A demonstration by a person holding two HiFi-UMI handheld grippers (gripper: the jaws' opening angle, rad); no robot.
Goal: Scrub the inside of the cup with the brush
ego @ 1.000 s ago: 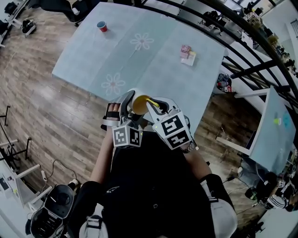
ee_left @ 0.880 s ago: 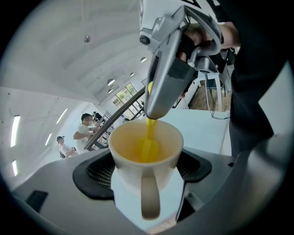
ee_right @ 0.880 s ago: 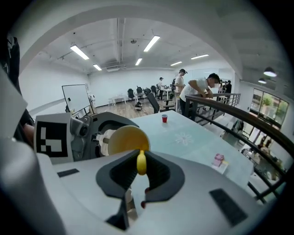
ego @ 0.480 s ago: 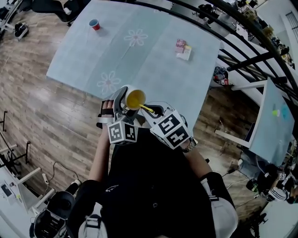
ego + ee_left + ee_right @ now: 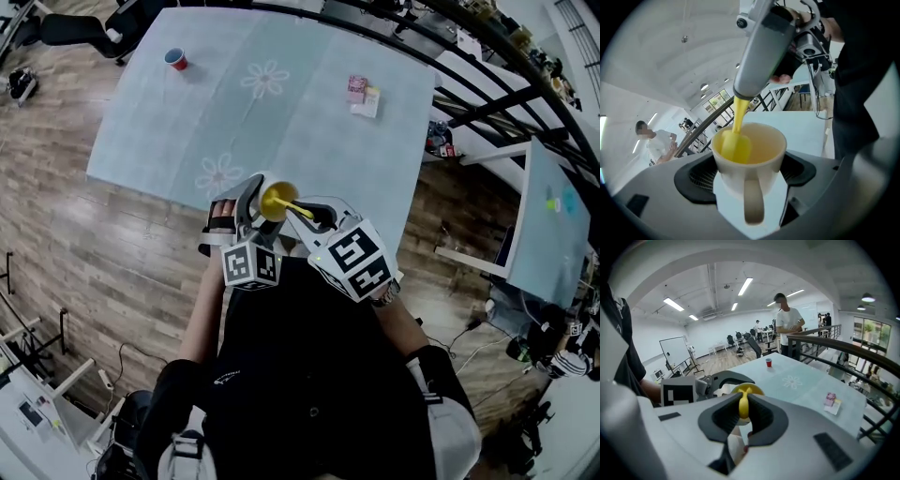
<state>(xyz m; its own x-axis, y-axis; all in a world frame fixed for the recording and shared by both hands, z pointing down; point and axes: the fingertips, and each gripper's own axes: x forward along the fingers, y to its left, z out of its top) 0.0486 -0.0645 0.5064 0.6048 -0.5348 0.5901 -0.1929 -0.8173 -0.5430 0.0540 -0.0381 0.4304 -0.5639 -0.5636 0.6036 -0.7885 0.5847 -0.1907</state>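
Left gripper view alone: brush (image 5: 736, 143) perhaps touching cup (image 5: 766, 161) wall; left claw (image 5: 749, 174) gripping cup, right claw (image 5: 743, 411) brush.

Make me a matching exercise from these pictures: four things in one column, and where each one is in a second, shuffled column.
Things
1. white cup
2. yellow brush
3. small red cup
4. pink packet

Places
A. on the table, near its far left corner
B. clamped in the left hand-held gripper
C. on the table, near its far right edge
D. clamped in the right hand-held gripper, with its head inside the white cup

Pairs: 1-B, 2-D, 3-A, 4-C
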